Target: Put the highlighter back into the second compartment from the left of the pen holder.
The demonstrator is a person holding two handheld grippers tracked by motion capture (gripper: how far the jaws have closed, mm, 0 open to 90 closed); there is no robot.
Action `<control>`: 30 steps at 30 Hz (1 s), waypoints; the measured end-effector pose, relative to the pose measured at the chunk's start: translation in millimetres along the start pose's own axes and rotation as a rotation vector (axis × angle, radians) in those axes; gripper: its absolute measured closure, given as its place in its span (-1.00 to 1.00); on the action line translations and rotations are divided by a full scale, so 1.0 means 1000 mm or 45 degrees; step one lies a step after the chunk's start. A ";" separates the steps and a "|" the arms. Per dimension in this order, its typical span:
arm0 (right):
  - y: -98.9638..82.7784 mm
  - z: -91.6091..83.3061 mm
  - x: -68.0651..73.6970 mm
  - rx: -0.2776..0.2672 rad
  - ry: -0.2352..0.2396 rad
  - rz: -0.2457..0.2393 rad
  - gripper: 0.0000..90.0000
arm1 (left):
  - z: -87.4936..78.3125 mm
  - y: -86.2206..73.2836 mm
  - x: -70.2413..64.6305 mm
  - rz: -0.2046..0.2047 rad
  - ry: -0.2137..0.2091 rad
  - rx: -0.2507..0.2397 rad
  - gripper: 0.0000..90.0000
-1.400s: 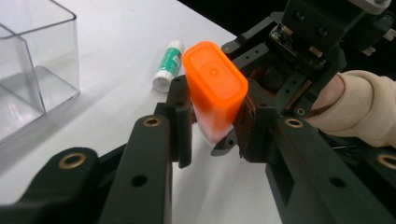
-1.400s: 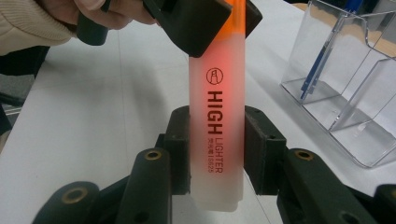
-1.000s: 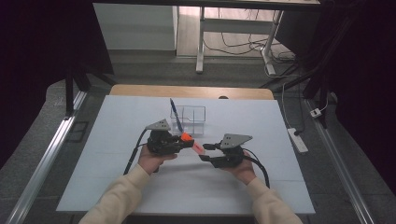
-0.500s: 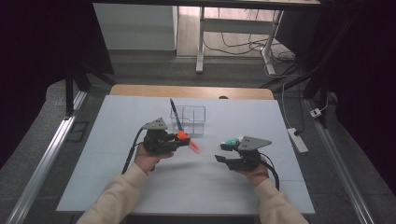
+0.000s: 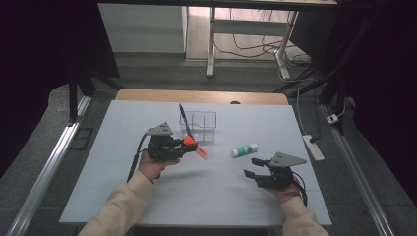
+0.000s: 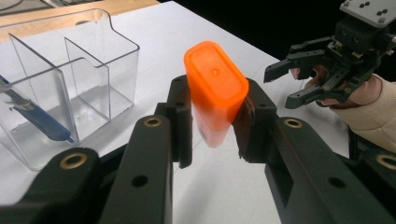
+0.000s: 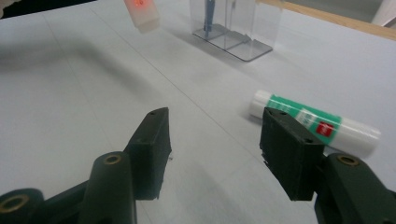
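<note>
Orange-capped eraser [image 6: 215,88] sits clamped in the left hand-held gripper [image 5: 189,145]; right hand-held gripper [image 7: 212,149] gapes empty near an unreadably labelled glue stick [image 7: 314,122].

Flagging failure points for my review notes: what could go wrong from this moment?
1. The left gripper clamps the orange object near one end, so it might pivot or slip.
2. The clear organizer is light and already holds a blue pen; a careless drop-in could tip it.
3. The right gripper, open and empty, is near the glue stick, which may roll if nudged.
</note>
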State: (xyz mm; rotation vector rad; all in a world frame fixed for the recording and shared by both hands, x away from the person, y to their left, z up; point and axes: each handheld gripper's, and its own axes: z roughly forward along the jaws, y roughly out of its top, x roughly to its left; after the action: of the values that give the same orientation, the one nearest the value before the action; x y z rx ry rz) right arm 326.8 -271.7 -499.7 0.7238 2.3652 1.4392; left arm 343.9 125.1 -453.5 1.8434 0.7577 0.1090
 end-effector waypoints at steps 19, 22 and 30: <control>-0.004 -0.001 -0.005 0.007 -0.019 0.003 -0.08 | -0.011 0.020 0.009 -0.015 0.055 -0.071 0.54; -0.004 0.000 -0.005 -0.002 -0.015 0.004 -0.08 | -0.012 0.029 0.011 -0.010 0.076 -0.077 0.54; -0.004 -0.001 -0.006 0.003 -0.010 0.005 -0.08 | -0.011 0.049 0.018 0.007 0.138 -0.084 0.54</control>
State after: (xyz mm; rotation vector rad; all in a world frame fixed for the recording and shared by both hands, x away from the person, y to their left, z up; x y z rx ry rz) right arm 330.2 -277.3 -503.3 0.7337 2.3610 1.4329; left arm 375.4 134.0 -411.5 1.7882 0.8145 0.2363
